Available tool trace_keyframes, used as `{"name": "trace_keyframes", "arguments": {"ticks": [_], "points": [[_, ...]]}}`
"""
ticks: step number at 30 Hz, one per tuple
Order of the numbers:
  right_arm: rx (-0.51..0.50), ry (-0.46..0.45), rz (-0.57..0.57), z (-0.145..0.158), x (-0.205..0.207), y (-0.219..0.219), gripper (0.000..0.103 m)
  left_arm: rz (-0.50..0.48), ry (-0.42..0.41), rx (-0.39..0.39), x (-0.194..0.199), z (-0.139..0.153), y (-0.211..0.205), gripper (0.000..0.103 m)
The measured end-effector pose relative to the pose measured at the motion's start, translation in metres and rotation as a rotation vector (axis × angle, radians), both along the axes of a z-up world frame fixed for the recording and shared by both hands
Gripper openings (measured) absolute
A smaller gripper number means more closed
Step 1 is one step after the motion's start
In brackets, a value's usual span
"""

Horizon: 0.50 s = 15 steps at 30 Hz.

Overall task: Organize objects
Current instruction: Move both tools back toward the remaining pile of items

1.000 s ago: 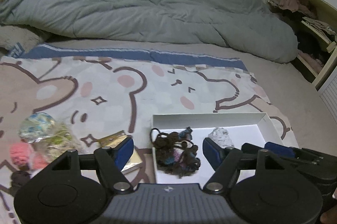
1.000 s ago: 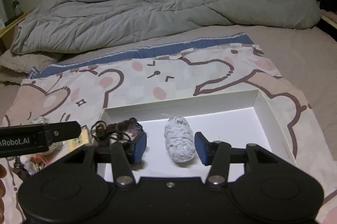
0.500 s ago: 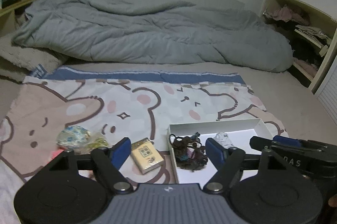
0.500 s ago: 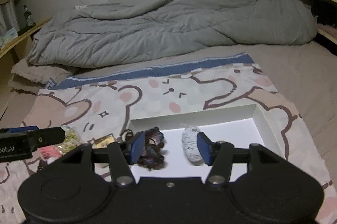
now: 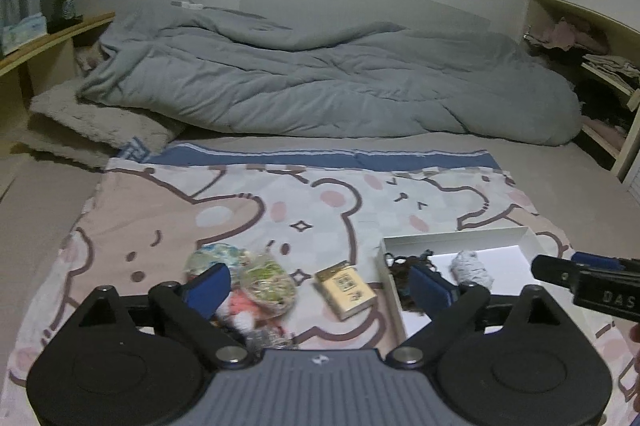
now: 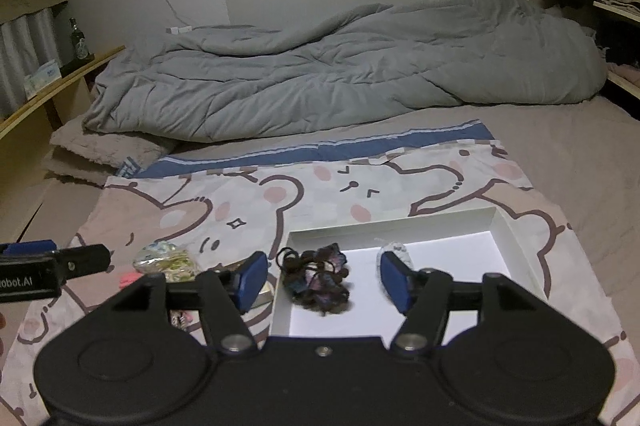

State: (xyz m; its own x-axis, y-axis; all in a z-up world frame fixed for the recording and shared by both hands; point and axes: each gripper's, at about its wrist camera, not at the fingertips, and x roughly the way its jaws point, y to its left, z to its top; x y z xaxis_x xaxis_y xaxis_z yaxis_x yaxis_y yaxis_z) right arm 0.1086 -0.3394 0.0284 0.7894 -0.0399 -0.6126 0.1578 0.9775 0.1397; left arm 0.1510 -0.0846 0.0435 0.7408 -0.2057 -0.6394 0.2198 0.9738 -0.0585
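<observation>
Left gripper (image 5: 318, 284) sits at the bottom of the left view w/ blue fingers (image 5: 208, 288) spread wide, holding nothing; right gripper (image 6: 323, 280) is at the bottom of the right view, also spread and empty. Just past the left one, lower middle, lie a pile of small wrapped bits (image 5: 256, 286) and a yellow box (image 5: 345, 290) on the bear blanket (image 5: 240, 209), not in the white box (image 6: 520, 246) yet. Inside the white box, lower middle of the right view: dark hair ties (image 6: 316, 278) and a white bundle (image 5: 472, 266). Risk, I think: the pile is loose and crinkly, so a grab may pinch 2 things or drop 1. The blanket is soft, so a finger may snag it and drag stuff. Grippers are close, may bump. Far back, upper frame, is a gray quilt (image 6: 340, 65).
</observation>
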Motion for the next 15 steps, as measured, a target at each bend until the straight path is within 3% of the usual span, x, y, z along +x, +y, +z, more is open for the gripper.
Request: {"name": "trace_keyframes", "arguments": {"ticks": [6,15], "points": [[0.000,-0.016,0.023,0.004,-0.013,0.015,0.073,0.022,-0.028,0.015,-0.013,0.005,0.019,0.102],[-0.007,-0.036,0.042,0.004,-0.024,0.037,0.086,0.072,-0.015,0.048,-0.028,-0.009,0.038,0.103]]}}
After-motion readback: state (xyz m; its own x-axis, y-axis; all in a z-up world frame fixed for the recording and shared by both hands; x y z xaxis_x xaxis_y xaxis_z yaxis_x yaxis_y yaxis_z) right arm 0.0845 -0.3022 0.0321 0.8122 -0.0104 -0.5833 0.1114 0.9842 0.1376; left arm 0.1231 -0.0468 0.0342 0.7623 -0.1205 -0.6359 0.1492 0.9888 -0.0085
